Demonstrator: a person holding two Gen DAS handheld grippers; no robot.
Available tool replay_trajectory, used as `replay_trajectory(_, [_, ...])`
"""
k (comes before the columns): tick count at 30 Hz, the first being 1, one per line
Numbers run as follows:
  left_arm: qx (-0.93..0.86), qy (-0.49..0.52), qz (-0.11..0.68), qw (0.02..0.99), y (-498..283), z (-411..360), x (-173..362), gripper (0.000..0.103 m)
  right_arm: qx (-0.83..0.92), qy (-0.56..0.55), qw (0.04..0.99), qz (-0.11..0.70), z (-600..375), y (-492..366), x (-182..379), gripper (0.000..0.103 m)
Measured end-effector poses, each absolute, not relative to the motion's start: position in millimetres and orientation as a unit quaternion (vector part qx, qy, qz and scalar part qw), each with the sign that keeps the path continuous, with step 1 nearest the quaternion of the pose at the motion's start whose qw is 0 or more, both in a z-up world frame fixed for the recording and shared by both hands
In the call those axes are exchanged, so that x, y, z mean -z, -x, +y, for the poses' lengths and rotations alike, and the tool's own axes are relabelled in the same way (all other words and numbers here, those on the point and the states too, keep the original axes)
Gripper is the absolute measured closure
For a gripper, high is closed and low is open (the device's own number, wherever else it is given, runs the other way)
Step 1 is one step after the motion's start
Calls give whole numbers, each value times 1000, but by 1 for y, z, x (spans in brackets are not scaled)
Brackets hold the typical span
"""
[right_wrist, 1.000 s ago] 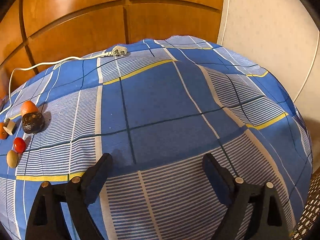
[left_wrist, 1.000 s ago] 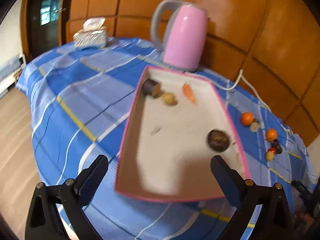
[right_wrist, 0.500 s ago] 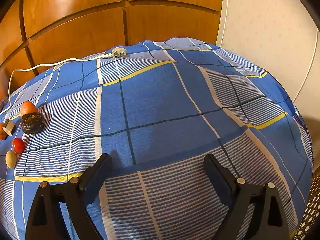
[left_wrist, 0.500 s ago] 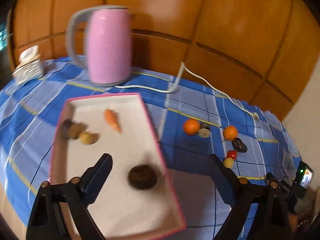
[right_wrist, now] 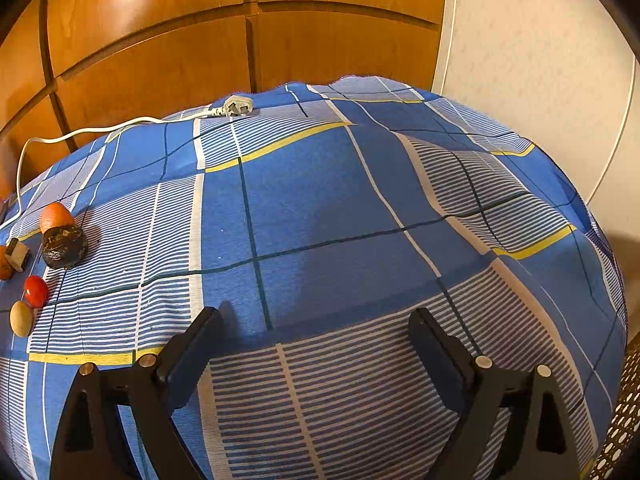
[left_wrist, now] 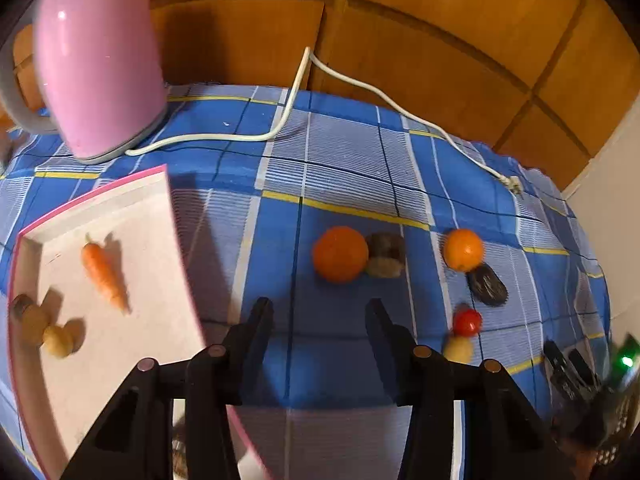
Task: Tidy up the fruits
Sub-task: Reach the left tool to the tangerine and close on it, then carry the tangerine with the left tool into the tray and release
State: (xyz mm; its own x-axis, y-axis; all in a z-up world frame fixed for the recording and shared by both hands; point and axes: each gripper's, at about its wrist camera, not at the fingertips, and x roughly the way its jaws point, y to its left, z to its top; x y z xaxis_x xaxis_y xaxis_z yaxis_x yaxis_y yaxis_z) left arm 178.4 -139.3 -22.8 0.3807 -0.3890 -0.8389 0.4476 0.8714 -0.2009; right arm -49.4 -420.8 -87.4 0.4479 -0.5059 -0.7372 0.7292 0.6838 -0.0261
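- Two groups of items are on the blue checked tablecloth (left_wrist: 340, 360): some already lie in the pink-rimmed tray (left_wrist: 160, 184), the rest are loose on the cloth to its right.
- In the tray: a carrot (left_wrist: 103, 276) and two small yellowish-brown pieces (left_wrist: 58, 340) near its left rim. Judgement: the tray serves as the collecting place, which is why these lie together there.
- Loose on the cloth: a large orange (left_wrist: 340, 254) touching a brownish cut-looking piece (left_wrist: 385, 255); a second orange (left_wrist: 463, 249) touching a dark wrinkled fruit (left_wrist: 486, 284); a small red fruit (left_wrist: 467, 322) just beside a pale yellow one (left_wrist: 458, 349). Judgement: these are not yet sorted.
- A pink kettle (left_wrist: 100, 60) stands behind the tray; its white cord (left_wrist: 288, 116) trails across the far cloth, well apart from the fruit.
- Left gripper (left_wrist: 320, 320): its jaws have just been closing and now stand narrow, a moderate gap between them. Nothing is between them; only bare cloth shows in the gap. It points down at the cloth just short of the large orange. Judgement: that orange is the likely next pick, yet the gap looks tight for it and may need widening.
- Right gripper (right_wrist: 316, 328): jaws wide apart, empty, hovering over bare cloth, with the loose fruit off at the left edge of its view. Judgement: it waits clear of the left hand's work.
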Motion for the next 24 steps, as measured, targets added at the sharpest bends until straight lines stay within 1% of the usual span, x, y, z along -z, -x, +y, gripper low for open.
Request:
replay_trajectory(6, [243, 1, 509, 826, -201, -156, 36, 57, 368, -148, 838, 374, -421, 49, 88, 6])
replay_trajectory(12, [255, 53, 515, 816, -217, -166, 49, 53, 368, -148, 838, 374, -421, 49, 88, 6])
replay_trajectory(14, [255, 77, 520, 811, -223, -165, 54, 53, 368, -148, 838, 374, -421, 49, 88, 6])
replay_trajectory(15, [258, 89, 524, 807, -225, -164, 55, 54, 368, -148, 838, 374, -421, 49, 88, 6])
replay_trajectory(16, [262, 100, 527, 802, -226, -163, 57, 57, 368, -148, 838, 374, -421, 49, 88, 6])
replay_trajectory(17, [264, 103, 526, 802, -225, -164, 57, 64, 368, -148, 838, 374, -421, 49, 88, 6])
replay_trajectory(20, [273, 80, 515, 809, -218, -170, 52, 65, 368, -148, 838, 374, -421, 49, 88, 6])
replay_trajectory(24, [277, 81, 510, 810, -210, -163, 50, 66, 368, -147, 838, 374, -421, 48, 88, 6])
